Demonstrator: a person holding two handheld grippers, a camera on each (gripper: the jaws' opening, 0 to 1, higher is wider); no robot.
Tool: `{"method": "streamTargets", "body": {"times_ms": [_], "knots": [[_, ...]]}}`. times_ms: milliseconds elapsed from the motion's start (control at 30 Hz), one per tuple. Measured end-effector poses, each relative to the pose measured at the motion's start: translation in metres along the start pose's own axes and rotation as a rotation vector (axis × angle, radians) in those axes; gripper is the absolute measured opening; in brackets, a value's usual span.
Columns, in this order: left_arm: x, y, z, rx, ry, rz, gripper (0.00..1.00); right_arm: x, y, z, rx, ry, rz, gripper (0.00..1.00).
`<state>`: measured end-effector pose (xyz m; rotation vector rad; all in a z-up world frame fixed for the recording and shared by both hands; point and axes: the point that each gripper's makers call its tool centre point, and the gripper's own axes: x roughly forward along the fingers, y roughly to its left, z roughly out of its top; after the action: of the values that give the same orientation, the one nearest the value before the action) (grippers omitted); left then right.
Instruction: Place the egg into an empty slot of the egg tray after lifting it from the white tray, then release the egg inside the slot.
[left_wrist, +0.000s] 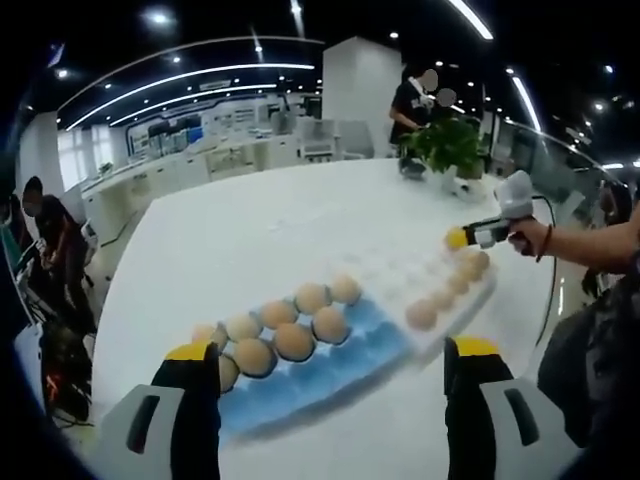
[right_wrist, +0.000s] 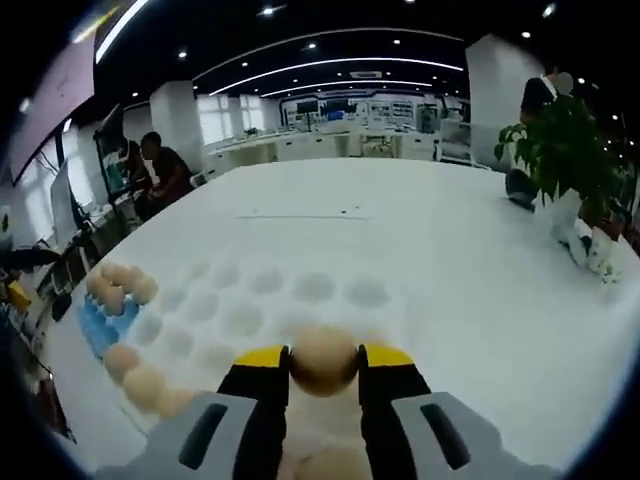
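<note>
My right gripper (right_wrist: 323, 362) is shut on a tan egg (right_wrist: 323, 358) just above the white tray (right_wrist: 270, 300), whose many hollows lie bare. Several eggs (right_wrist: 140, 382) line that tray's near left edge, and more sit under my jaws. The blue egg tray (right_wrist: 103, 325) lies beyond at the left, holding eggs. In the left gripper view the blue egg tray (left_wrist: 350, 365) with several eggs (left_wrist: 293, 340) lies right ahead, butted against the white tray (left_wrist: 400, 275). My left gripper (left_wrist: 335, 358) hovers open over it. The right gripper (left_wrist: 465, 238) comes in at the white tray's far corner.
Both trays rest on a large white table (left_wrist: 250, 230). A potted plant (right_wrist: 565, 150) stands at its far side, with small white items beside it. A hand (left_wrist: 530, 236) holds the right gripper. People stand beyond the table (left_wrist: 415, 100) and sit at the left (right_wrist: 160, 165).
</note>
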<state>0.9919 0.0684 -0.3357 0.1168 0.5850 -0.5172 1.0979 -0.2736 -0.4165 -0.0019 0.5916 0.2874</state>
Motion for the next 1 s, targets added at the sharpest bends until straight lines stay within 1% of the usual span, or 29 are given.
{"method": "streamTargets", "body": {"times_ms": [233, 467, 567, 1000], "knots": [[-0.001, -0.001, -0.002, 0.001, 0.005, 0.003, 0.94, 0.0, 0.0, 0.0, 0.005, -0.001, -0.002, 0.27], [-0.003, -0.001, 0.0, -0.013, -0.014, -0.003, 0.95, -0.001, 0.001, 0.002, 0.01, -0.003, -0.01, 0.27], [-0.003, 0.0, -0.001, -0.007, -0.007, 0.0, 0.95, -0.001, 0.002, 0.003, 0.014, -0.003, -0.008, 0.27], [-0.003, 0.001, -0.002, 0.002, -0.003, -0.01, 0.94, -0.003, 0.021, 0.01, -0.008, -0.011, 0.027, 0.27]]}}
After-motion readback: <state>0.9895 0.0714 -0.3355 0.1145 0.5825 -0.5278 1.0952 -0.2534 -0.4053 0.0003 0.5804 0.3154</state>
